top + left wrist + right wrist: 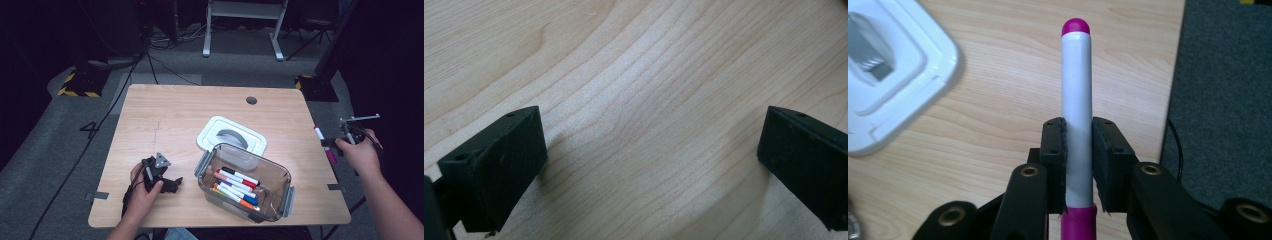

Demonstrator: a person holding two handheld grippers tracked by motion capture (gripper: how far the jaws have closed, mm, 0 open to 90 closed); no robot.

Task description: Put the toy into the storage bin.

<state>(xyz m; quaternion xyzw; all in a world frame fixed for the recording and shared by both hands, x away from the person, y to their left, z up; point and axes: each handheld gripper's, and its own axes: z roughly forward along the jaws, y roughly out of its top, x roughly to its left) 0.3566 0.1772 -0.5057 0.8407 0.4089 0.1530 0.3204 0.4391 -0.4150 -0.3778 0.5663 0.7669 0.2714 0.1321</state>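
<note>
My right gripper [327, 142] is shut on a white marker with a magenta cap [325, 145], held in the air over the table's right edge. In the right gripper view the marker [1076, 100] runs upright between the two pads [1054, 150], its magenta tip pointing away. A clear plastic box [245, 182] at the front middle of the table holds several coloured markers [237, 187]. My left gripper [172, 184] rests at the front left of the table, open. In the left gripper view its jaws stand wide apart over bare wood [649, 100].
A white lid [231, 134] with a grey handle lies just behind the box; its corner [893, 85] shows in the right gripper view. A round cable hole [251, 100] sits near the table's far edge. Grey carpet and cables surround the table.
</note>
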